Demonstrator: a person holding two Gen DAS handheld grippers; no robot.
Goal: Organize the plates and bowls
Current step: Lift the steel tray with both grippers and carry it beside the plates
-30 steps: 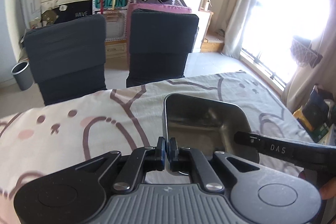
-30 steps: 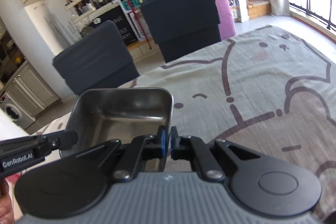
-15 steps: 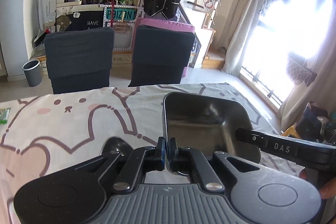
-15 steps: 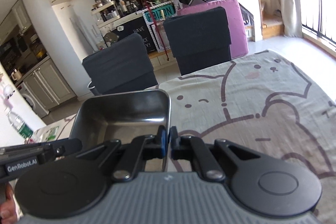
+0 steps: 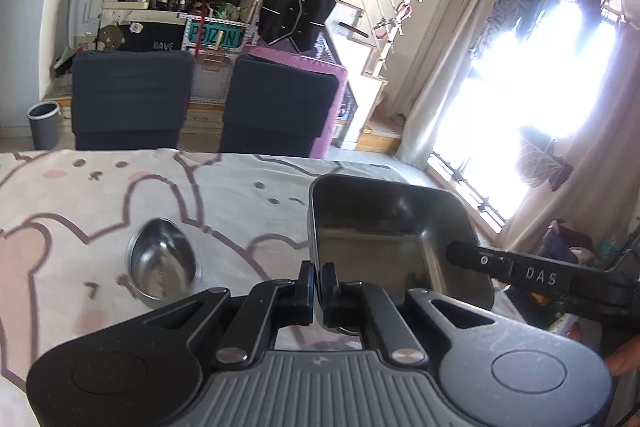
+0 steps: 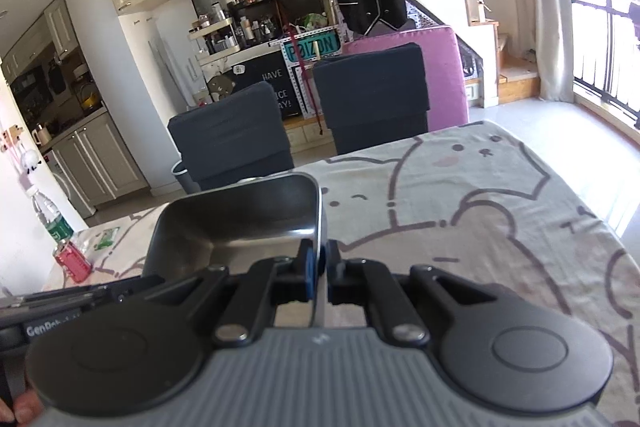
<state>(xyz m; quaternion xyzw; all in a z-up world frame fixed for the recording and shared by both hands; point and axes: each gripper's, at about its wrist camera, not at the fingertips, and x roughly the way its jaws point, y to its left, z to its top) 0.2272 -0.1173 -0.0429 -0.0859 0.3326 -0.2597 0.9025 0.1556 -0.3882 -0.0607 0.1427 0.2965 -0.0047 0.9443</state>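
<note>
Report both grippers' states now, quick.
Left gripper: shut on the steel tray, left rim.
Right gripper: shut on the same tray's right rim.

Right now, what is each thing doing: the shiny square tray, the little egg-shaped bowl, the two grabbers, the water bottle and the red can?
Square stainless-steel tray: lifted off the table, held by both side rims.
Left gripper: shut on the tray's left rim.
Right gripper: shut on the tray's right rim.
Small egg-shaped steel bowl: empty, resting upright on the tablecloth, untouched.
Clear plastic water bottle: standing upright.
Red drink can: standing upright.
</note>
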